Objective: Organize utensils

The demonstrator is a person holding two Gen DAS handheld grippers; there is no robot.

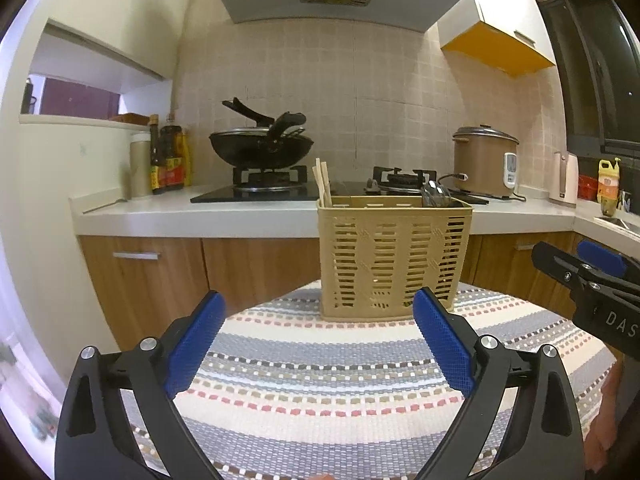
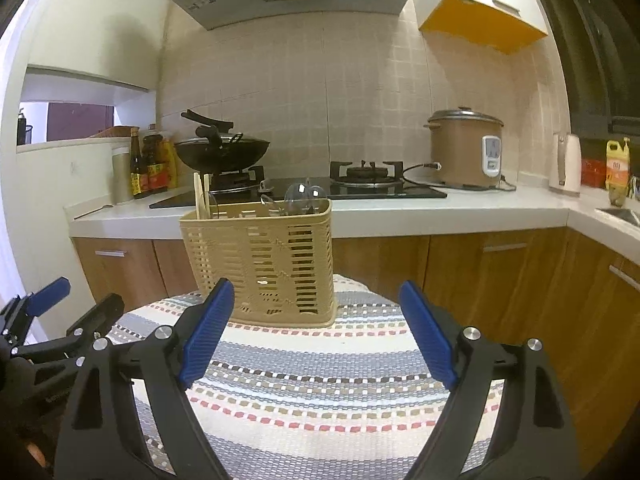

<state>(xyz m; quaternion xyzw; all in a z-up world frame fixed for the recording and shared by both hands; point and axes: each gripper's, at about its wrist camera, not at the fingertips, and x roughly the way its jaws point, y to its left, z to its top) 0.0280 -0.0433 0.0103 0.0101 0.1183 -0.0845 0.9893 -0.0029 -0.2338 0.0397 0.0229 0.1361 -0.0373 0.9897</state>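
Note:
A tan slotted utensil basket [image 1: 394, 258] stands upright at the far edge of a round table with a striped cloth [image 1: 320, 380]. Wooden chopsticks [image 1: 322, 182] stick up from its left compartment and clear plastic spoons [image 1: 436, 196] from its right. In the right wrist view the basket [image 2: 260, 264] shows the same chopsticks [image 2: 200, 196] and clear spoons [image 2: 304, 196]. My left gripper [image 1: 318, 320] is open and empty, just short of the basket. My right gripper [image 2: 316, 312] is open and empty, to the basket's right front; it also shows in the left wrist view [image 1: 588, 276].
Behind the table runs a white kitchen counter [image 1: 200, 216] with a gas hob, a black wok [image 1: 262, 148], sauce bottles [image 1: 168, 160], a brown rice cooker [image 1: 484, 160] and a yellow oil jug [image 1: 608, 184]. Wooden cabinets [image 1: 160, 280] stand below.

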